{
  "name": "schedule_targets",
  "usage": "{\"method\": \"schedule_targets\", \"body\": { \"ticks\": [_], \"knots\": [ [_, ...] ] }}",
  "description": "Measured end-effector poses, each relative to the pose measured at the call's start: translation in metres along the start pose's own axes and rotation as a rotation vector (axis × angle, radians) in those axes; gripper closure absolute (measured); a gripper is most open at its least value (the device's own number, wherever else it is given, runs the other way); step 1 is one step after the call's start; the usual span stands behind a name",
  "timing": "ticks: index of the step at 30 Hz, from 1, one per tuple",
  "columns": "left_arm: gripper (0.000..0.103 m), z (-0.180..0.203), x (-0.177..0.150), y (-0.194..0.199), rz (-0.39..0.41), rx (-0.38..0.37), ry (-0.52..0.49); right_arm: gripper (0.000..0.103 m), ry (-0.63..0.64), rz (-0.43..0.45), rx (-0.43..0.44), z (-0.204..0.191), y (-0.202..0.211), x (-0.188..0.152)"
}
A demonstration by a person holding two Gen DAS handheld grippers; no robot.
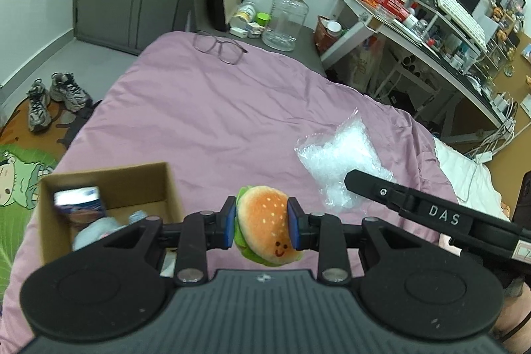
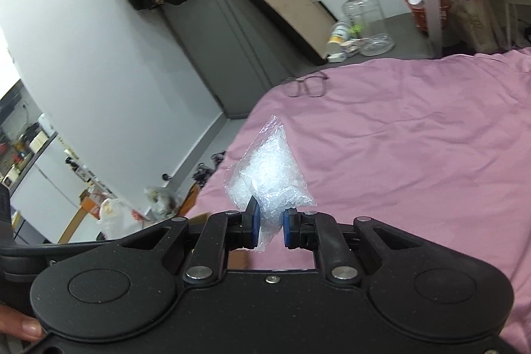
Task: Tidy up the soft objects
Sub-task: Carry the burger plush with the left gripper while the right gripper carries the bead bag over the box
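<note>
The pink-covered bed [image 1: 205,121] lies below and ahead of both tools, and nothing else would catch whatever falls. On it, down and to the left of the left tool [image 1: 262,221], sits an open cardboard box [image 1: 109,184] that already holds a carton and some pale soft things, blurred here. Its opening is off to that tool's side, not under it, so a release made now would probably land beside the box or on its rim.

The clear bag of white filling [image 2: 268,175] hangs from the right tool [image 2: 269,226], whose blue pads are closed on a thin bottom corner of the plastic. That looks the weaker hold: the film is slick, the bulk of the bag stands out beyond the pads, and a swing or quick turn could pull the corner free or tear it. In the left wrist view the right tool's arm reaches just right of the left tool, so the two could knock together if both head for the box at once.

The plush burger [image 1: 265,224] is pinched across its bun between the left tool's pads, clear of the bed. It is squashy and round, so it may squirm sideways out of the grip.

A pair of glasses [image 1: 220,48] lies far ahead near the bed's end, safe unless a tool sweeps that way.
</note>
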State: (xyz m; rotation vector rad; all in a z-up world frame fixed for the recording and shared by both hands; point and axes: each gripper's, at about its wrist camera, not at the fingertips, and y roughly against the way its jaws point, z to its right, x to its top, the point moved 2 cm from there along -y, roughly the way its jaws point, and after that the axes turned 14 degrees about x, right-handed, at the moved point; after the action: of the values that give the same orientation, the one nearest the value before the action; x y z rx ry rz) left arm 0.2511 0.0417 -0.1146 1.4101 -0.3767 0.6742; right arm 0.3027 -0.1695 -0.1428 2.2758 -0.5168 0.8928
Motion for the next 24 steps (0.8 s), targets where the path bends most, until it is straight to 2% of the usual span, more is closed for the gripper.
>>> {"method": "schedule_targets", "body": {
  "ticks": [10,24],
  "knots": [
    [0.073,-0.038,-0.017,0.009,0.01,0.027,0.046,0.09,0.048,-0.025,0.021,-0.037,-0.019,-0.013],
    [0.073,-0.084,-0.029,0.018,0.014,0.07,0.128,0.09,0.147,-0.102,-0.014,-0.073,-0.037,-0.029]
  ]
}}
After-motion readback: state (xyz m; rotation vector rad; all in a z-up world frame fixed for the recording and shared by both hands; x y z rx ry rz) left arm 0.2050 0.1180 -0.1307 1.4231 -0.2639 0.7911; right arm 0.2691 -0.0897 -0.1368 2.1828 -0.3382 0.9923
